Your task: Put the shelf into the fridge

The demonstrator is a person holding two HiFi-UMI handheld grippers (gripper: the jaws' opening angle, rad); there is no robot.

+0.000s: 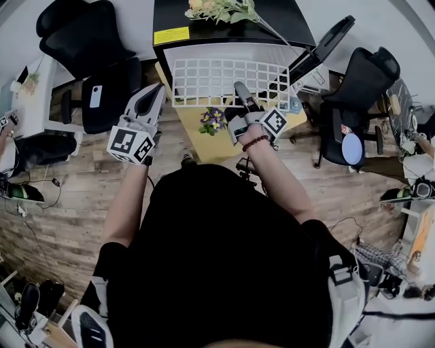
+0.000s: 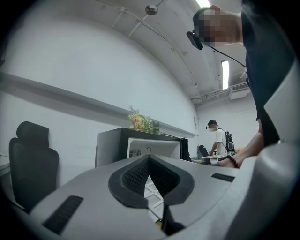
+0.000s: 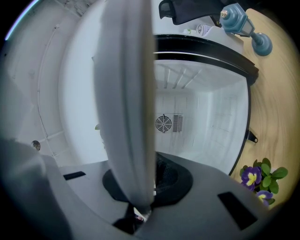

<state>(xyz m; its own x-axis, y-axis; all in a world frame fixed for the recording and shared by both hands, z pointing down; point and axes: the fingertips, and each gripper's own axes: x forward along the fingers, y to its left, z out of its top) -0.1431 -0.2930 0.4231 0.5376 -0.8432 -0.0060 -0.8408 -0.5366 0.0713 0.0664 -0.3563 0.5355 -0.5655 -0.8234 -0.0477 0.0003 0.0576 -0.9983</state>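
A white wire-grid shelf (image 1: pixel 228 81) hangs level in front of the open mouth of a small fridge (image 1: pixel 224 27) with a black top. My right gripper (image 1: pixel 243 95) is shut on the shelf's near edge, right of its middle. In the right gripper view the shelf (image 3: pixel 126 117) runs edge-on between the jaws of my right gripper (image 3: pixel 145 187), and the white fridge interior (image 3: pixel 206 126) with a round fan grille lies behind. My left gripper (image 1: pixel 155 95) is shut and holds nothing, just left of the shelf's left edge. The left gripper view shows my left gripper (image 2: pixel 149 161) pointing towards the fridge (image 2: pixel 112 145).
The fridge door (image 1: pixel 326 44) stands open to the right. A bunch of flowers (image 1: pixel 221 10) lies on the fridge top. Purple flowers (image 1: pixel 213 120) sit on a yellow board (image 1: pixel 204 146) below the shelf. Black office chairs (image 1: pixel 102 61) (image 1: pixel 357 95) flank both sides. Another person (image 2: pixel 218 138) stands far off.
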